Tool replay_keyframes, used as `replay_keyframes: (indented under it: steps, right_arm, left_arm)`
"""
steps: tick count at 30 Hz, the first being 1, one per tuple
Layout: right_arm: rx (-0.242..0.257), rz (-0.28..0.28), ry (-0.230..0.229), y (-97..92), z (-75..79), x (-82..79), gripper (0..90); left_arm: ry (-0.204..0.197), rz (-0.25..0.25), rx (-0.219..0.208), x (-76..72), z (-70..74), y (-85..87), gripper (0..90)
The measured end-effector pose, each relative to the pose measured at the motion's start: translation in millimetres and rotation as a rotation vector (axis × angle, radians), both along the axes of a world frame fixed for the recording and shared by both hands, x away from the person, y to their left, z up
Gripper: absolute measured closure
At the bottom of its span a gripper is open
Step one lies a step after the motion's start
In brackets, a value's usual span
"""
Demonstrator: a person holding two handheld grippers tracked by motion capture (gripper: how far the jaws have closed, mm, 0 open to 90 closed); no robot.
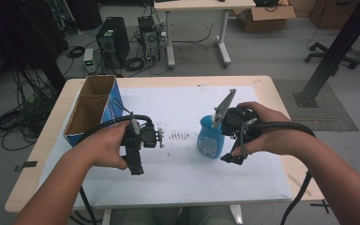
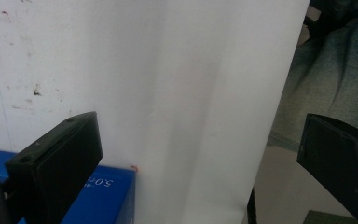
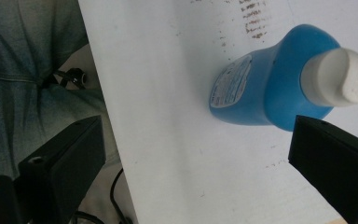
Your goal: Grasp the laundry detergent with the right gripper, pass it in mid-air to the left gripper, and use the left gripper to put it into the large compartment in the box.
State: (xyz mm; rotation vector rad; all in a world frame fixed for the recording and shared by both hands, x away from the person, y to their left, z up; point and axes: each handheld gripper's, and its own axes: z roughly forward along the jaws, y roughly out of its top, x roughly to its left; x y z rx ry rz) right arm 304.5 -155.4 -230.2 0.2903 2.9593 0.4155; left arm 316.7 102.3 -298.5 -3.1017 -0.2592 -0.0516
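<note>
The blue plastic bottle [image 1: 210,138] stood upright on the white sheet [image 1: 178,103] covering the bench [image 1: 47,140], right of centre, its smooth, rounded shoulders narrowing to a white cap [image 3: 338,77] and a pale printed label [image 3: 230,81] on its side. The right gripper [image 1: 233,158] was just beside it on the near right, its jaws spread wide and empty, the bottle lying ahead of the gap between them in the right gripper view. A patch of dark smudges [image 1: 178,136] marked the sheet between the bottle and the left gripper [image 1: 136,168], which was held near the bench's middle, well apart from the bottle; its jaws also stood wide open, holding nothing, pointed toward the near edge of the sheet. An open cardboard box [image 1: 93,105] with blue sides and a divider rested at the far left of the bench. Bare sheet lay open beyond the bottle and toward the near edge. On the floor behind stood a computer tower [image 1: 113,41] amid tangled cables [image 1: 9,123].
</note>
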Motion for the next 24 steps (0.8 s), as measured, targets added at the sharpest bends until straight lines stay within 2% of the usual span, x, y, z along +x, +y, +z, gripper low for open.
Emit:
replay_keyframes:
  steps: [9,24]
  right_arm:
    - [0.03,-0.033,0.006,-16.3,-7.3,0.4,4.0]
    - [0.084,-0.092,0.015,-38.7,-28.7,2.4,3.9]
  left_arm:
    - [0.003,0.01,-0.01,-3.0,-2.2,2.6,0.2]
    - [0.002,0.004,-0.01,-6.1,-0.2,3.0,0.2]
